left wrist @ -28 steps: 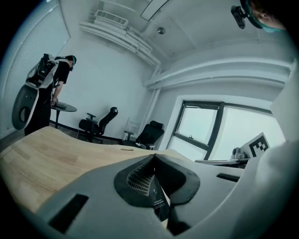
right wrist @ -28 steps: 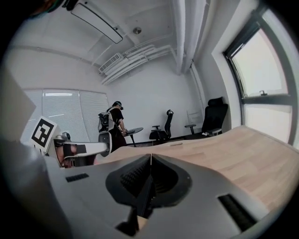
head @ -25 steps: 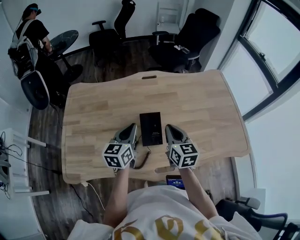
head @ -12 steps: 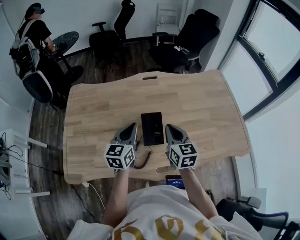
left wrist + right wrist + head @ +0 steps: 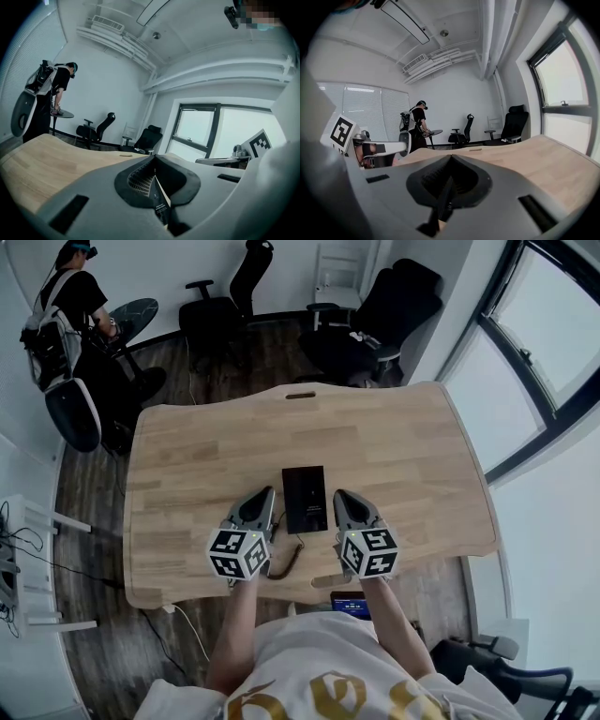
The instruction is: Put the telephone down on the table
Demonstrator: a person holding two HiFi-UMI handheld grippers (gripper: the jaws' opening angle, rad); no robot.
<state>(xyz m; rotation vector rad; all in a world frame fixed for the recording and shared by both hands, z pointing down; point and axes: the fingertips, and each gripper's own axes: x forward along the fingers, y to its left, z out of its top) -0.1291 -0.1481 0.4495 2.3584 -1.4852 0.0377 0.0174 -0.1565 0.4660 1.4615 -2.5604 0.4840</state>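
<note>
Roughly central, telephone (image 5: 305, 499) (table (image 5: 412, 442) edges far)

Nothing legible
White print on the telephone (image 5: 305, 499), between left tool (image 5: 263, 494) and right tool (image 5: 341, 495), is too small to read.

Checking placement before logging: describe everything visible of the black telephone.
The telephone is a black rectangular slab, lying flat on the wooden table, long side pointing away from the person. It sits between the left gripper and right gripper, both shut, neither holding it. A dark coiled cord lies by its near end.
</note>
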